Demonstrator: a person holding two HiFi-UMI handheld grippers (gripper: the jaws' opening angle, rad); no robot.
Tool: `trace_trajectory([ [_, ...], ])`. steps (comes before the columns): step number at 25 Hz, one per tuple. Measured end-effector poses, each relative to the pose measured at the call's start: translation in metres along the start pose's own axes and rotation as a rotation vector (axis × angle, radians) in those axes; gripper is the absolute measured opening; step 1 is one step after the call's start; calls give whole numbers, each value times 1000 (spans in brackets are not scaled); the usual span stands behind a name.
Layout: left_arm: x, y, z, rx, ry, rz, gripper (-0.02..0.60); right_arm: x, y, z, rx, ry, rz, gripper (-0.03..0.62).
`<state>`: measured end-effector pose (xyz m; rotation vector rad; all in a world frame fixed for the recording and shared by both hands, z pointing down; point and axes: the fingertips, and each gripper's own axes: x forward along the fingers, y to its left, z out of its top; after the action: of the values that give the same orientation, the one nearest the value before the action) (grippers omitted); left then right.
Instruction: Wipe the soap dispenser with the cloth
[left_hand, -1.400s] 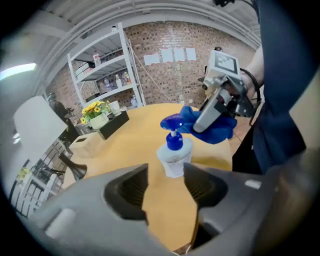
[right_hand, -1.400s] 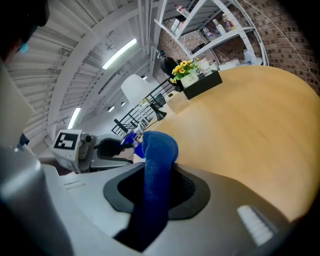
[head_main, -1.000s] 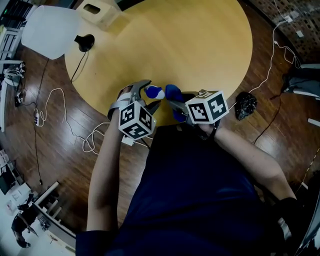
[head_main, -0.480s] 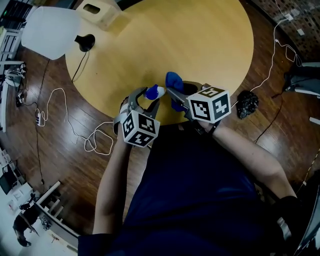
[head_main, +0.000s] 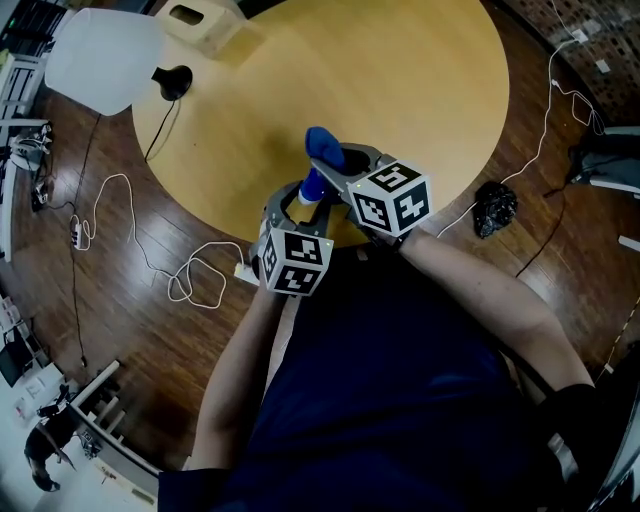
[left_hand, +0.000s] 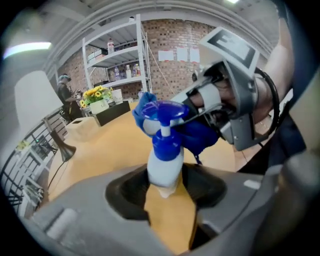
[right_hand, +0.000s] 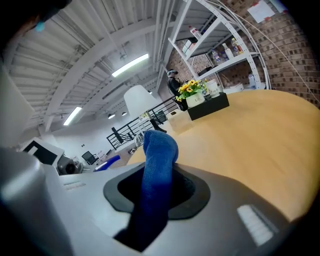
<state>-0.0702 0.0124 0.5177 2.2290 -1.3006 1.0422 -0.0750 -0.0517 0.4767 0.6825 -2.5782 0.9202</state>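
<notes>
The soap dispenser (head_main: 311, 190), a white bottle with a blue pump (left_hand: 162, 150), stands upright between the jaws of my left gripper (head_main: 303, 198), which have just been closing and now press on its body (left_hand: 163, 172). It is held near the table's front edge. My right gripper (head_main: 335, 165) is shut on the blue cloth (head_main: 322, 146), which sticks up between its jaws (right_hand: 157, 165). In the left gripper view the cloth (left_hand: 200, 136) lies against the pump head, with the right gripper (left_hand: 235, 100) close behind it.
The round wooden table (head_main: 400, 80) spreads out beyond the grippers. A white lamp shade (head_main: 100, 60) and its black base (head_main: 175, 82) sit at the far left, with a box (head_main: 195, 25) beside them. Cables (head_main: 190, 285) and a black lump (head_main: 492, 208) lie on the floor.
The left gripper has rolled and closed on the dispenser. The right gripper has carried the cloth leftward and farther out, onto the dispenser's pump.
</notes>
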Motion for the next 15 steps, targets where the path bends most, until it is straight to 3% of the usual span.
trace_trajectory([
  [5,-1,0,-1,-5,-4,13,206,-10,-46,-16,68,50,-122,103],
  [7,0,-1,-2,-6,-4,9,206,-22,-43,-11,102,35,-85,103],
  [12,0,4,-4,-16,0,3,206,-30,16,4,94,-15,100,103],
  [15,1,4,-4,-29,9,12,204,-24,22,-4,67,-13,100,101],
])
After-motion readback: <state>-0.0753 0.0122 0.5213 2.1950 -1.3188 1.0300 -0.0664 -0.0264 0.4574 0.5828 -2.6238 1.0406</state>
